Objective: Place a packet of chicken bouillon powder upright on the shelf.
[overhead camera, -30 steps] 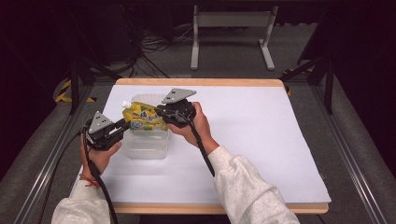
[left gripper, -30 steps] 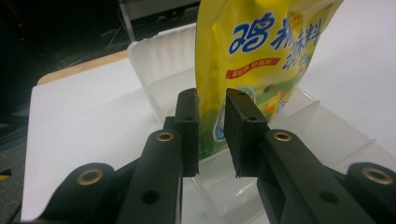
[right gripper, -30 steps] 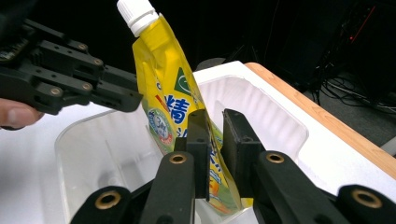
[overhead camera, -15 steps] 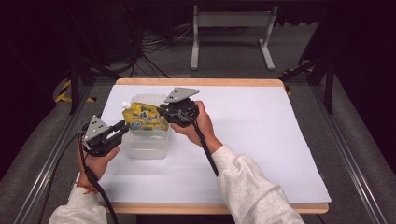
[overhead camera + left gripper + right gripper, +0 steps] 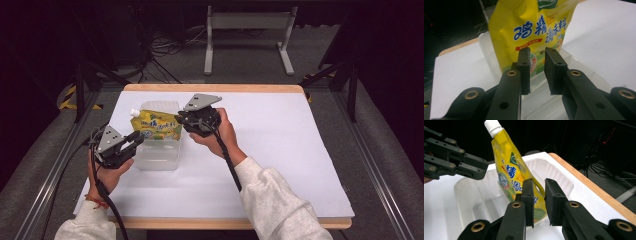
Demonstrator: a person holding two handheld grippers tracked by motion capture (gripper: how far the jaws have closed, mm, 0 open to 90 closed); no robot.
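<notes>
Pouch: stands tilted in clear tub, cap up
Right gripper: narrow gap, pouch edge between jaws, grip unclear
Left gripper: narrow, empty, beside tub
Advice: lower gently, release once settled

The left gripper has drawn back from the yellow spouted pouch to the near-left corner of the clear plastic tub.

Pale grey sweatshirt sleeves and a red-orange wristband; each black gripper carries brass-ringed screws (grey three-cornered plate on top) and a black cable.
</notes>
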